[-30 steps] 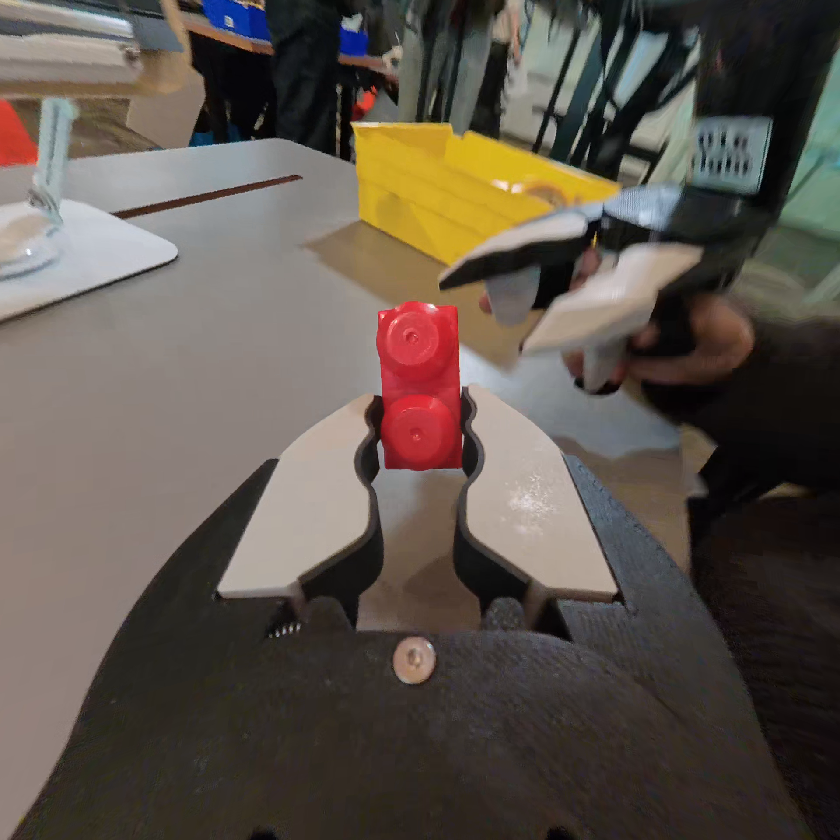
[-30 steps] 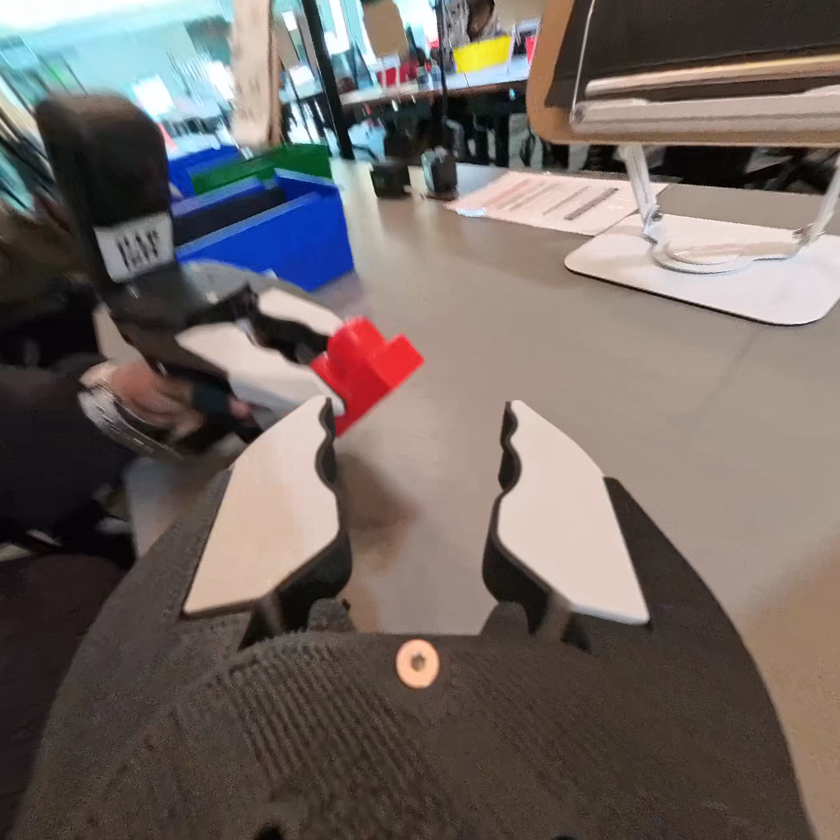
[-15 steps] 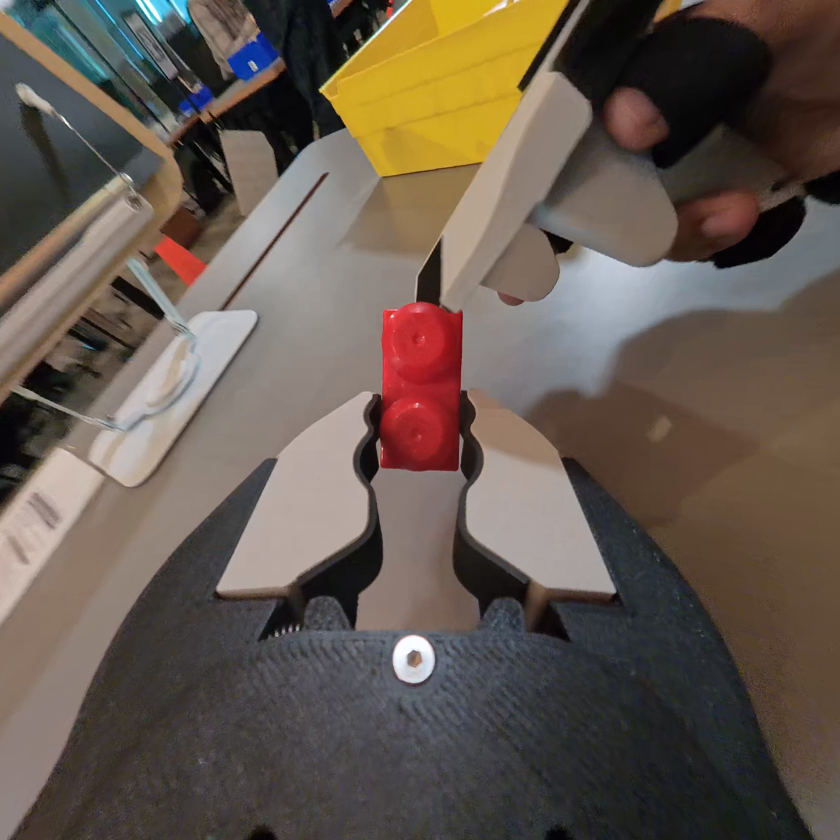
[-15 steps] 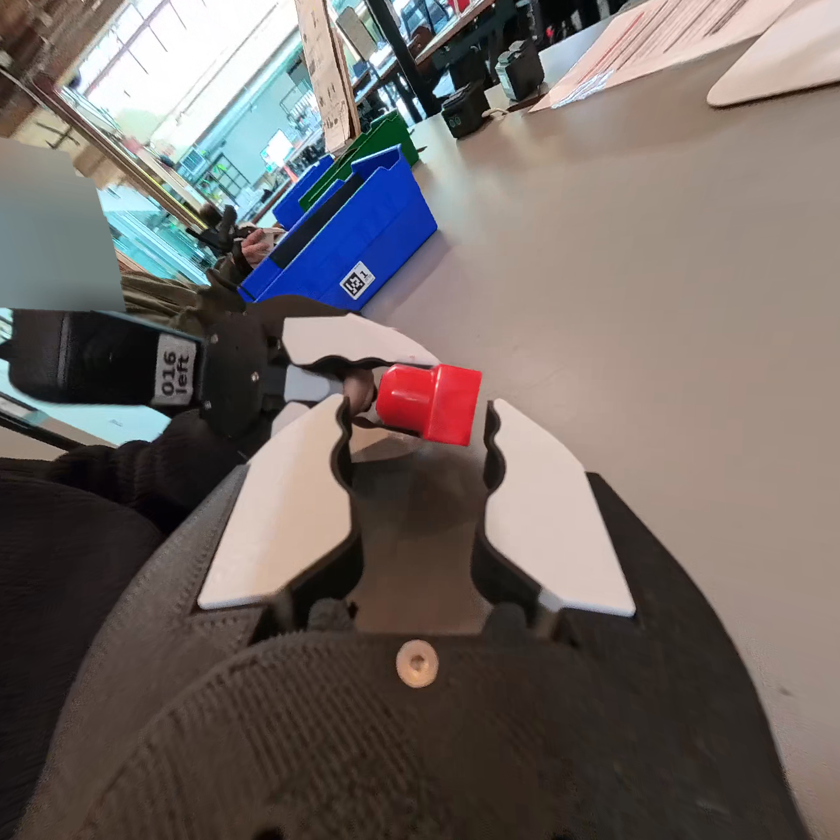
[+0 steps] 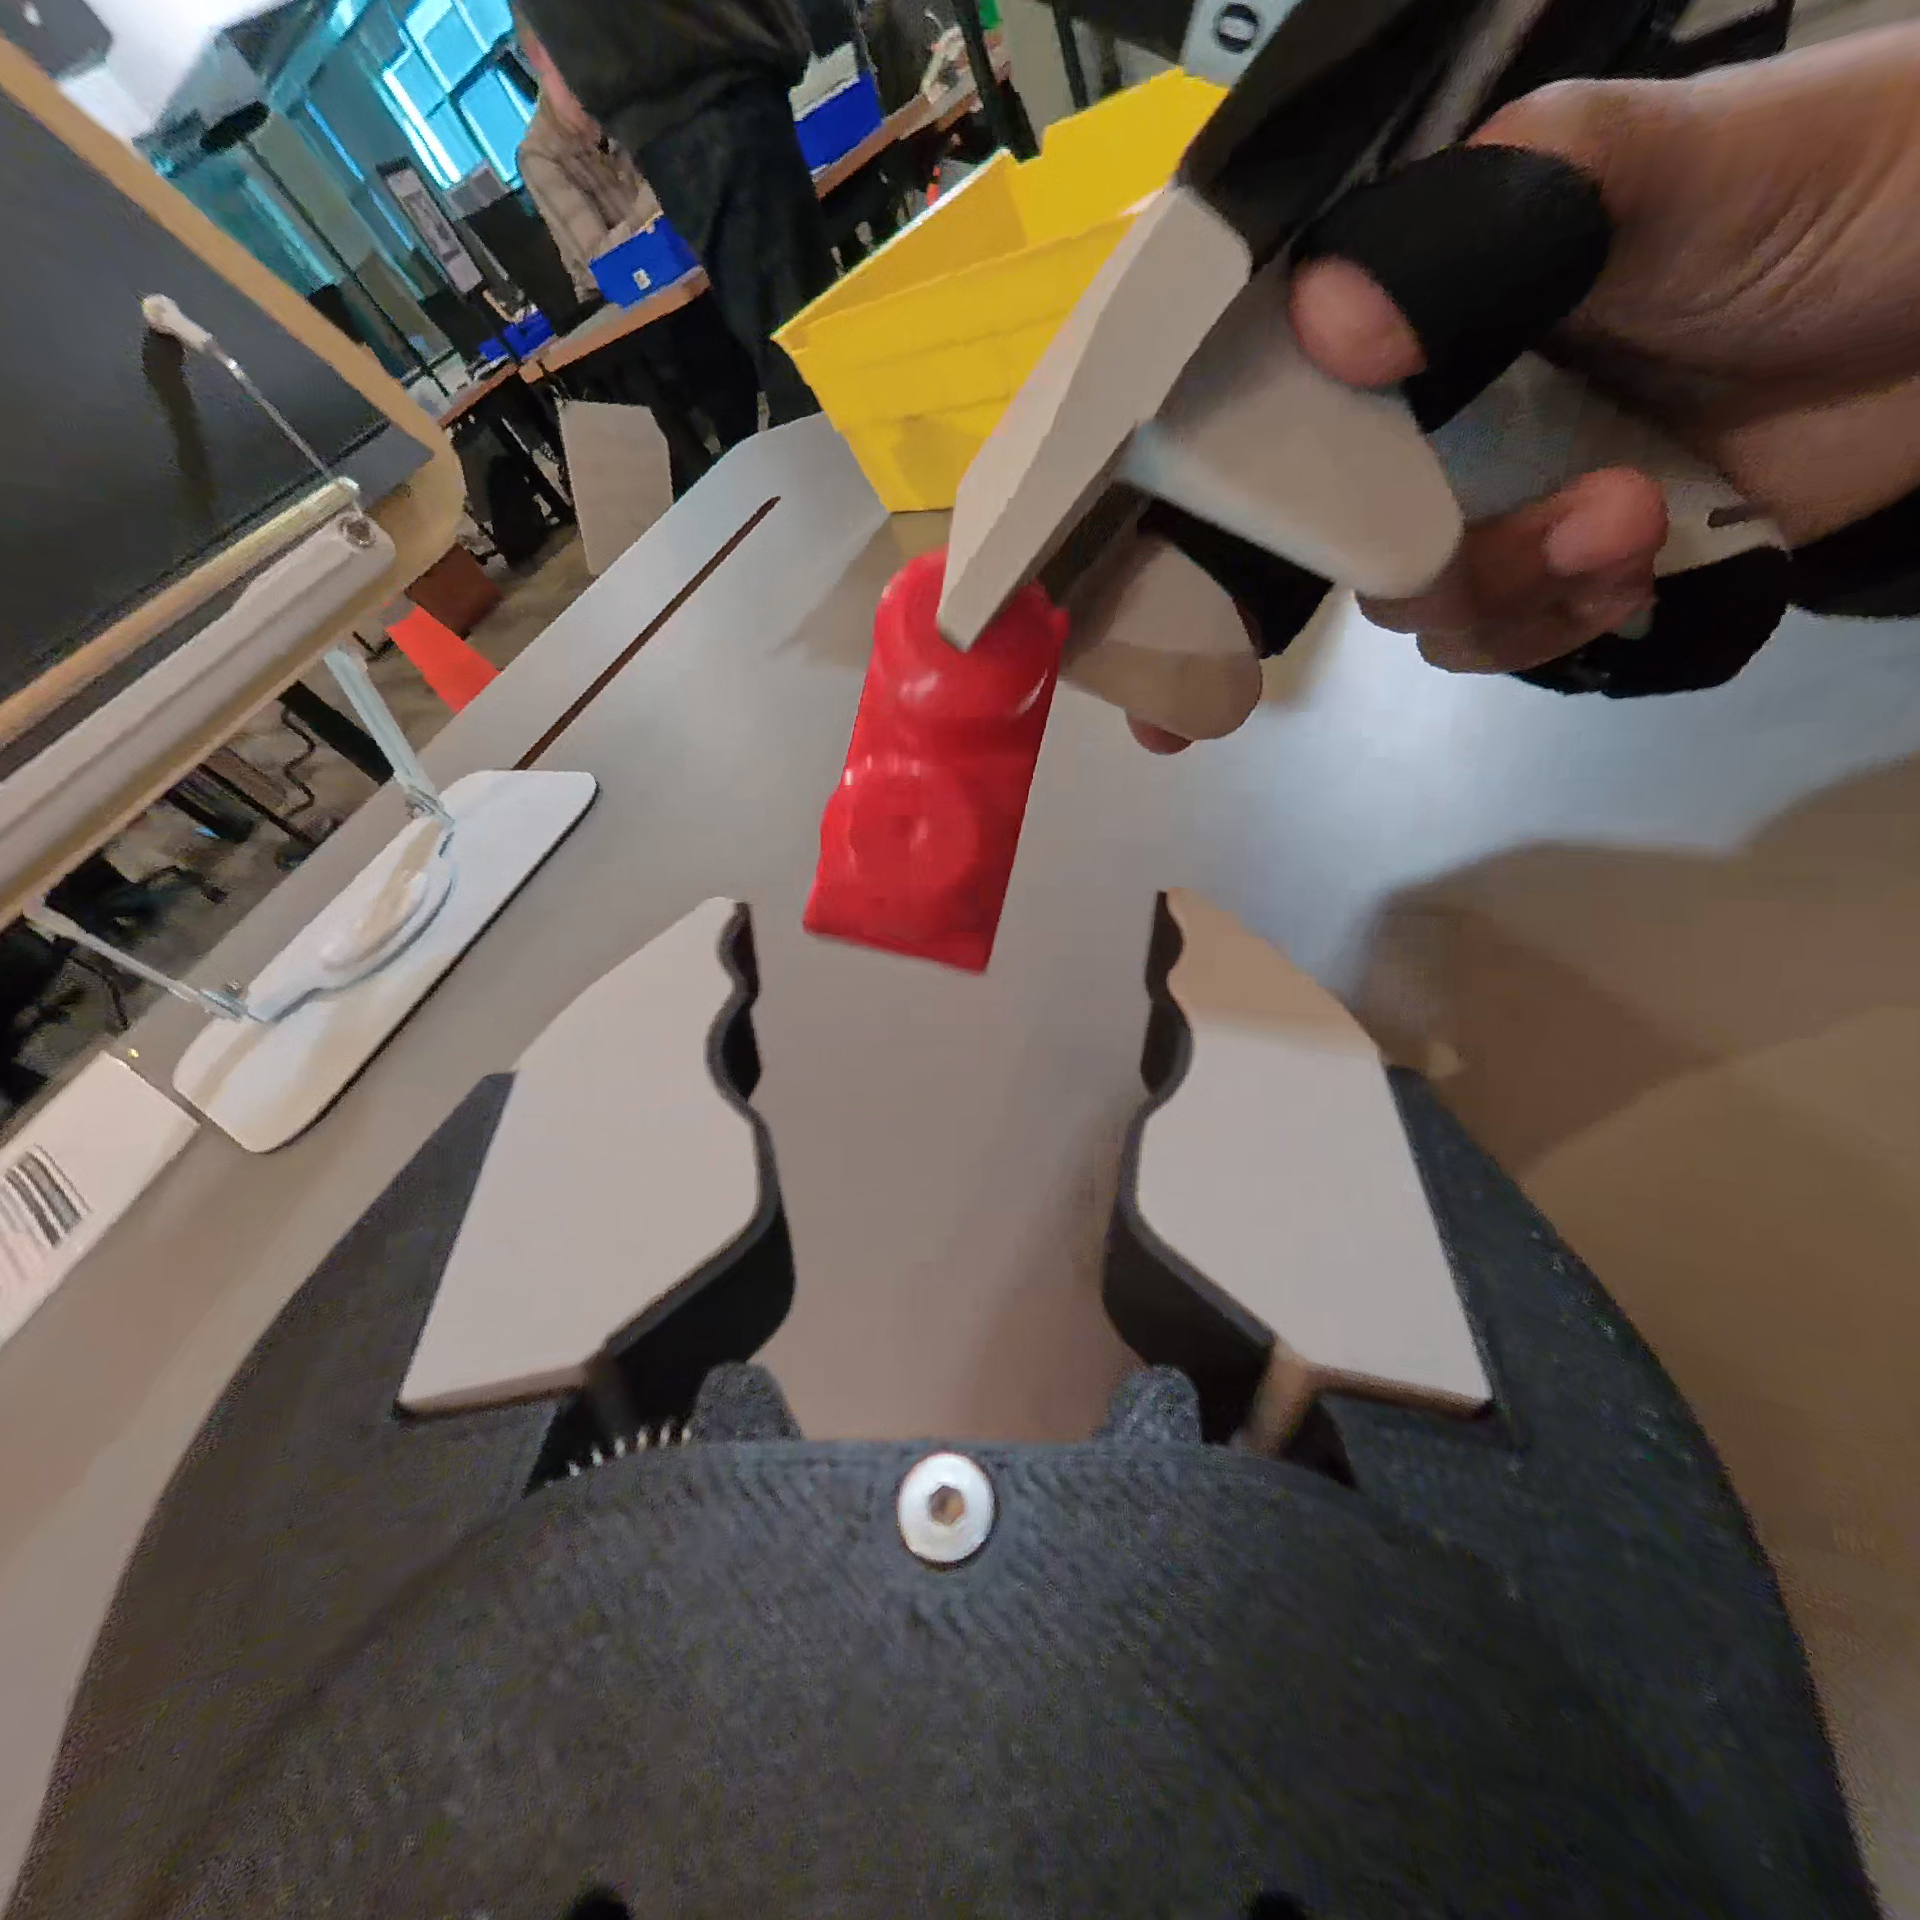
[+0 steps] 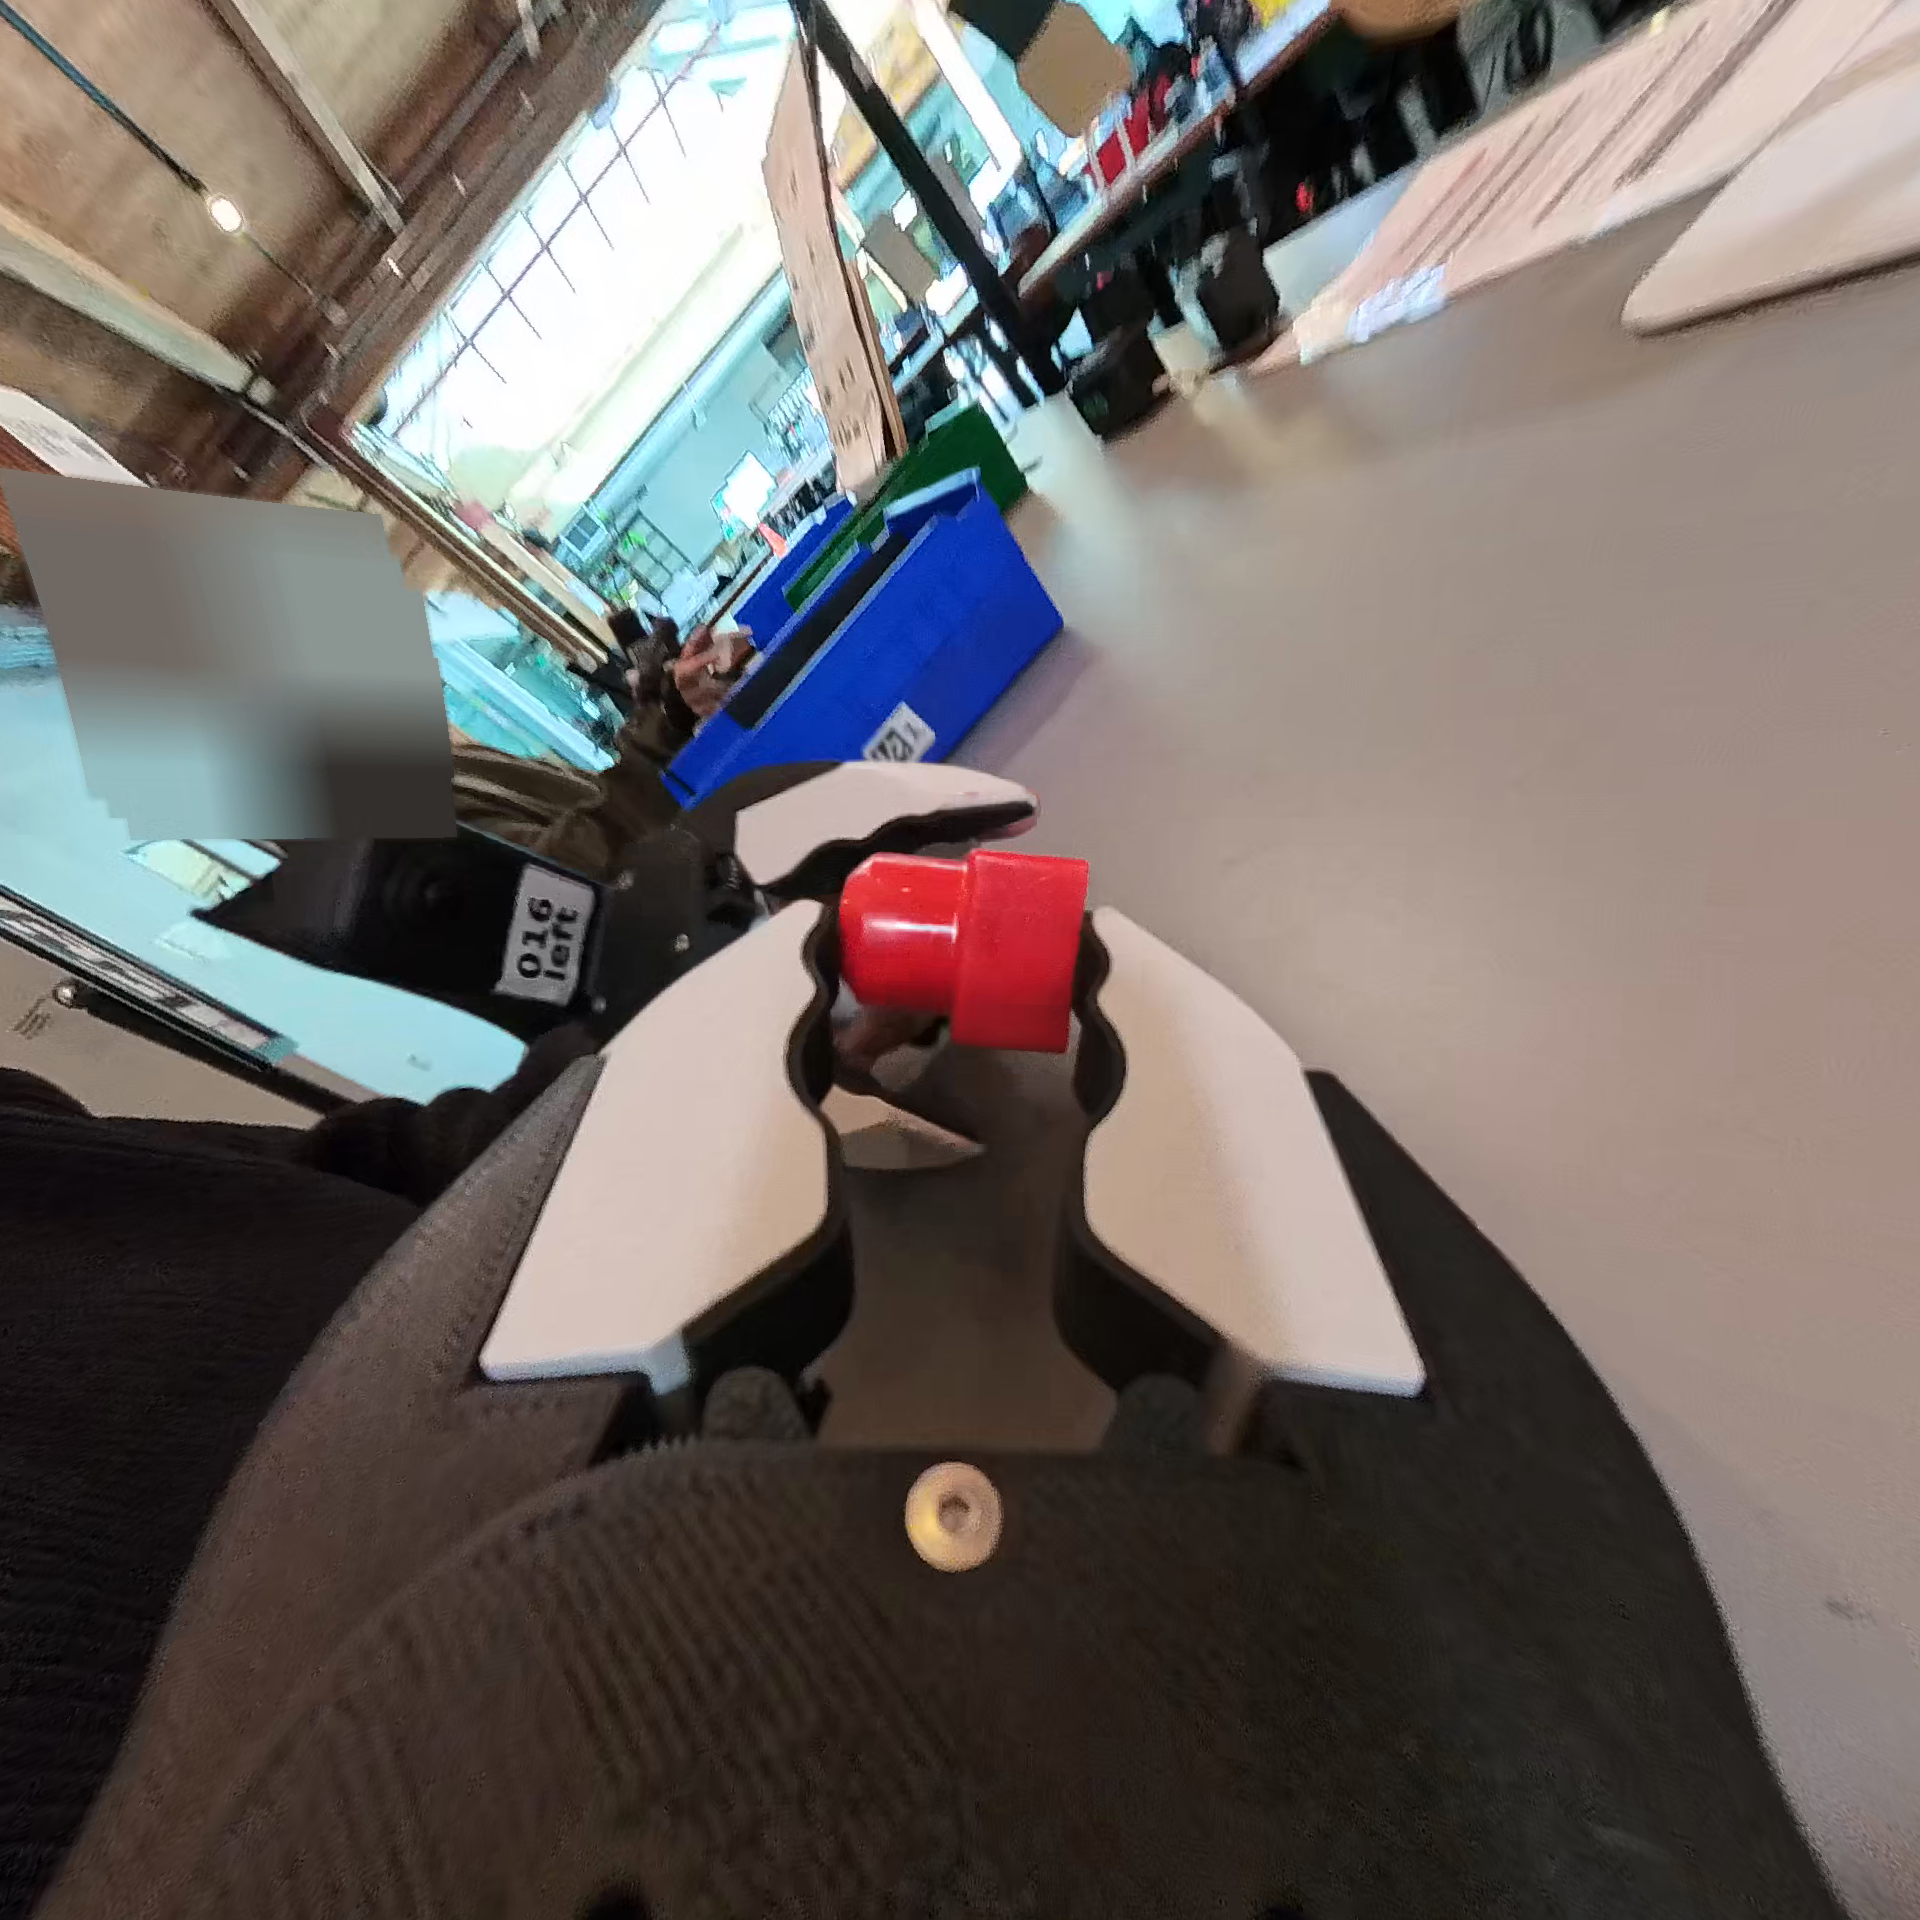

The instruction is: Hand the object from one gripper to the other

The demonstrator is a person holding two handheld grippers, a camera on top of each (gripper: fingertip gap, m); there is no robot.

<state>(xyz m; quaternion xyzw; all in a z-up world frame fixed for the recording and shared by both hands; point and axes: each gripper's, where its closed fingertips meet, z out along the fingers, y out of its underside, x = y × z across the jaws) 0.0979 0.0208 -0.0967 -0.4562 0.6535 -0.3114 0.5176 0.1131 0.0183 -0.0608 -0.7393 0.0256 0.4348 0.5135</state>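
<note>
Right gripper (image 6: 951, 961) now clamps the red plastic two-stud brick (image 6: 961, 945), held in the air above the grey tabletop (image 6: 1507, 727). Left gripper (image 5: 951, 961) has sprung wide open and empty, so the handover looks essentially done.

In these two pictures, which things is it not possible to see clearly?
- Left wrist view: far end of the red block hidden by the right gripper; block motion-blurred.
- Right wrist view: lower finger of the left gripper hidden behind the block.
- Yellow bin: contents hidden by its wall.
</note>
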